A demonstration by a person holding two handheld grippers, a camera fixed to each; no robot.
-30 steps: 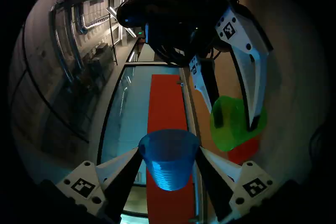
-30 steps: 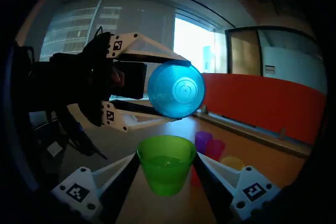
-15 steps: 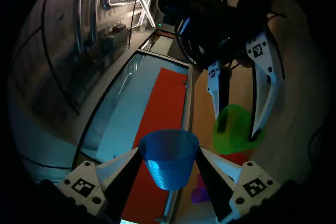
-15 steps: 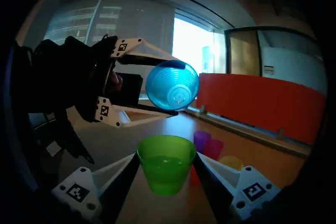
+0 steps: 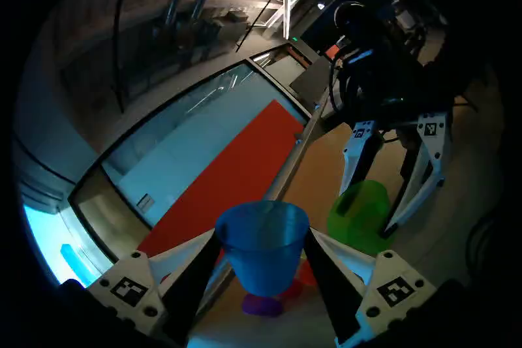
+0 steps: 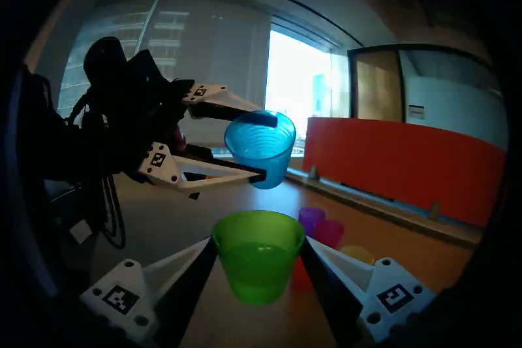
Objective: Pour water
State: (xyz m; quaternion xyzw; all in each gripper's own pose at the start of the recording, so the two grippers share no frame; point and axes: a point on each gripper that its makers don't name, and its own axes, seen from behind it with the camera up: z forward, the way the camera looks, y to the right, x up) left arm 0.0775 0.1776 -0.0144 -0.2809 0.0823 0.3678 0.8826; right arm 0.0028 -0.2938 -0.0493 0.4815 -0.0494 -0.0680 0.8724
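In the left gripper view my left gripper is shut on a translucent blue cup. Beyond it to the right hangs a green cup held between the white fingers of my right gripper. In the right gripper view my right gripper is shut on the green cup, which stands upright with liquid inside. Above and slightly left of it, the left gripper holds the blue cup nearly upright, its mouth tipped a little toward the camera.
Purple, pink and yellow cups stand on the wooden table behind the green cup. An orange partition runs along the table's far edge. A bright window lies beyond. Cables hang at the left.
The blue cup has swung from lying on its side, bottom toward the right camera, back to nearly upright. The left gripper has rolled, so its view of the room has rotated. The green cup stays still.
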